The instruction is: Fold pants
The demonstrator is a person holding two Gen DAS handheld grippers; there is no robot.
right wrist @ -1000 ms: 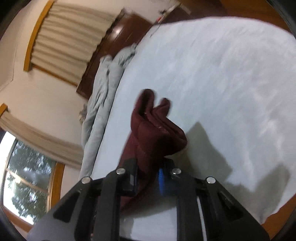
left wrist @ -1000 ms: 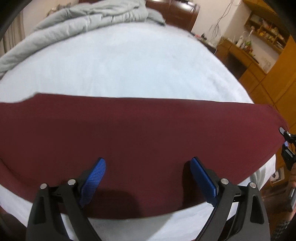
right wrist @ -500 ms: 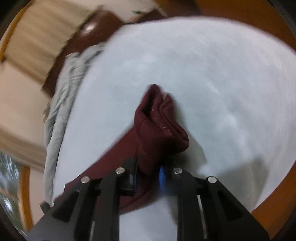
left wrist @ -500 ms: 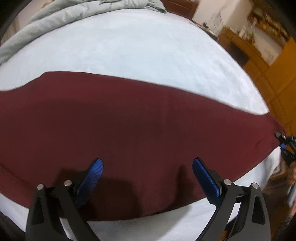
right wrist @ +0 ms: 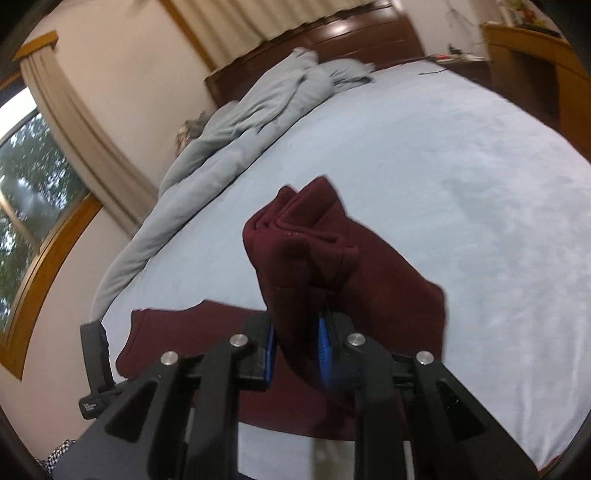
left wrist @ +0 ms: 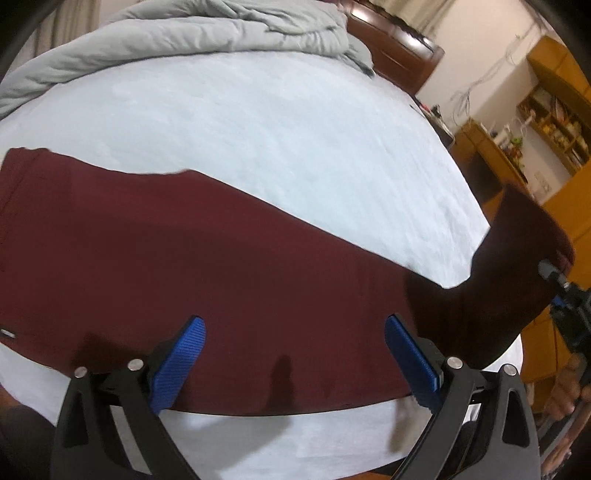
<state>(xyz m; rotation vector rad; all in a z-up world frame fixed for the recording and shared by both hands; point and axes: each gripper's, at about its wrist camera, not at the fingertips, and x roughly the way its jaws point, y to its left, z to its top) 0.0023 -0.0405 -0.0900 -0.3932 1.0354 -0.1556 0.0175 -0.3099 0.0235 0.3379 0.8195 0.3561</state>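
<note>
Right tongs (right wrist: 295,343) are clamped on the bunched leg end of the maroon pants (left wrist: 221,266), lifting it off the bed (left wrist: 295,129); the rest lies flat. Left tongs (left wrist: 295,350) hover wide open above, holding nothing. Unpinned, the cloth could drag and crease the fold.

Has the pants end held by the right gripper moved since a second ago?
Yes. The pants end in the right gripper has risen off the bed sheet, lifted toward the left.

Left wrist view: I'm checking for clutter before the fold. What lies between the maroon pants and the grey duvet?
Only bare pale-blue bedsheet between the maroon pants and the grey duvet; the left wrist view shows it.
</note>
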